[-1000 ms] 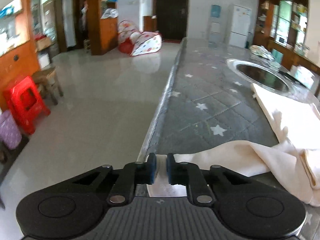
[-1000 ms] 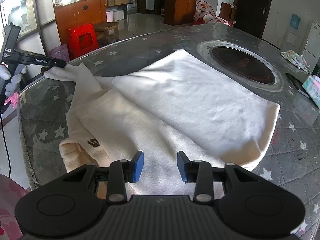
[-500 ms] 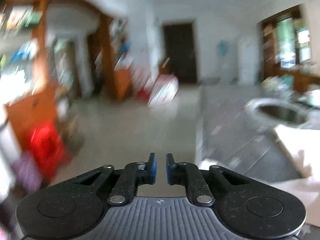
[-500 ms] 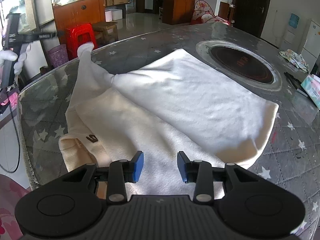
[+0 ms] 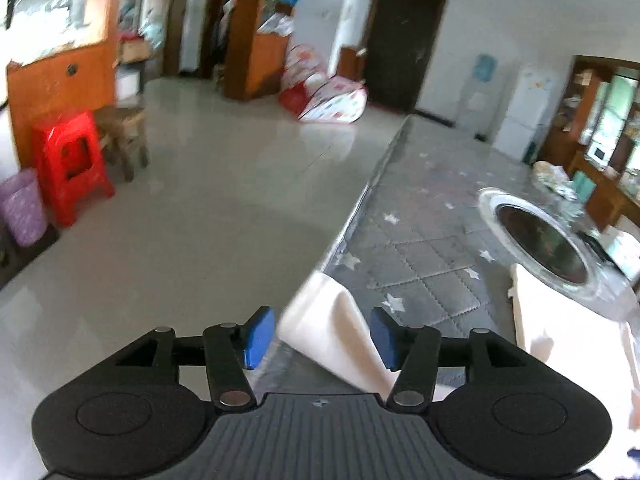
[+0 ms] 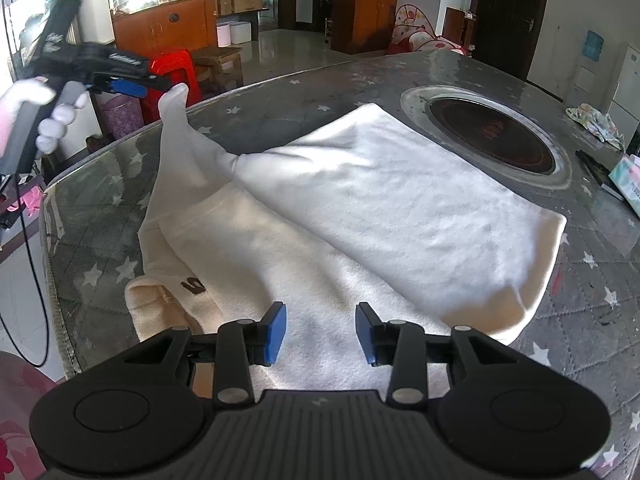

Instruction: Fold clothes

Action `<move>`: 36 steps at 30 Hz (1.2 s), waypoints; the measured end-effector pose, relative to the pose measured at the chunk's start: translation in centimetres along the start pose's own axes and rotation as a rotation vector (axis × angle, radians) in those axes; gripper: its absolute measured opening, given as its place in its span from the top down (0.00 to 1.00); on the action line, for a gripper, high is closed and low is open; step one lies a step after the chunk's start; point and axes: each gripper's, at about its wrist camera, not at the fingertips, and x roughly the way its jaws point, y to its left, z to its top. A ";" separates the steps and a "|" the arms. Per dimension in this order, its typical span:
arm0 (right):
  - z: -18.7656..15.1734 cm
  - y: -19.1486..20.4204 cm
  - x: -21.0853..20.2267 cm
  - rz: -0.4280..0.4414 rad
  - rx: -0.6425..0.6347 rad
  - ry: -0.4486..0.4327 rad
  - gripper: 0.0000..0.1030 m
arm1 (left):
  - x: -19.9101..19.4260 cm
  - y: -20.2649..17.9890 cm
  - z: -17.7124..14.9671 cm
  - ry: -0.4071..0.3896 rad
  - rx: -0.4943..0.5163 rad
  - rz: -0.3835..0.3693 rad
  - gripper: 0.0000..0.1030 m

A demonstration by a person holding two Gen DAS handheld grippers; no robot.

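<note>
the cream sweatshirt point(image 6: 360, 216) lies spread on the star-patterned desk point(image 6: 600, 300), just beside the round inset at 1 o'clock. the left gripper point(image 5: 322, 334) has its fingers spread, a raised sleeve tip point(image 6: 176, 100) loose between them. the right gripper point(image 6: 320, 334) hovers over the body, fingers spread, holding nothing. judged soft, light and floppy; best pinched at cuffs or hem.
</note>
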 end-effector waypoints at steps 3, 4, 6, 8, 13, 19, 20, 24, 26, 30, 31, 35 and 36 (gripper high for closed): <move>0.0 -0.1 0.0 0.003 0.005 -0.004 0.63 | 1.3 -2.2 -0.2 0.014 0.022 0.050 0.45; 0.0 -0.1 0.0 0.005 0.005 -0.004 0.63 | 1.8 -2.8 -0.3 0.023 0.030 0.069 0.45; 0.0 -0.1 0.0 0.006 0.004 -0.009 0.63 | 3.2 -3.7 -0.5 0.049 0.037 0.110 0.47; 0.0 -0.1 -0.1 0.008 0.008 -0.014 0.63 | 4.4 -4.1 -0.5 0.067 0.040 0.146 0.52; -0.2 -0.4 -0.4 0.004 0.019 -0.024 0.63 | 3.9 -2.2 -0.8 0.051 -0.018 0.130 0.96; -0.5 -0.8 -0.2 0.002 0.031 -0.021 0.63 | -1.0 2.0 -2.5 -0.021 -0.088 0.097 0.97; -0.5 -0.7 -0.2 0.003 0.030 -0.021 0.63 | -1.5 2.7 -2.8 -0.025 -0.100 0.093 0.97; -0.4 -0.4 -0.2 0.015 0.019 -0.024 0.63 | -2.2 4.3 -3.6 -0.012 -0.144 0.087 0.93; -0.4 -0.3 -0.3 0.016 0.017 -0.028 0.59 | -2.5 5.2 -4.0 -0.005 -0.166 0.083 0.85; -0.5 -0.2 -0.6 0.016 0.018 -0.036 0.58 | -3.0 6.7 -4.7 0.007 -0.211 0.079 0.52; -0.5 -0.2 -0.7 0.015 0.018 -0.038 0.58 | -2.8 6.8 -4.6 0.012 -0.219 0.079 0.52; -0.6 -0.1 -1.2 0.013 0.021 -0.048 0.58 | -1.8 6.7 -4.6 0.041 -0.229 0.100 0.54; -0.6 -0.1 -1.3 0.012 0.022 -0.051 0.58 | -1.6 6.7 -4.7 0.044 -0.232 0.108 0.54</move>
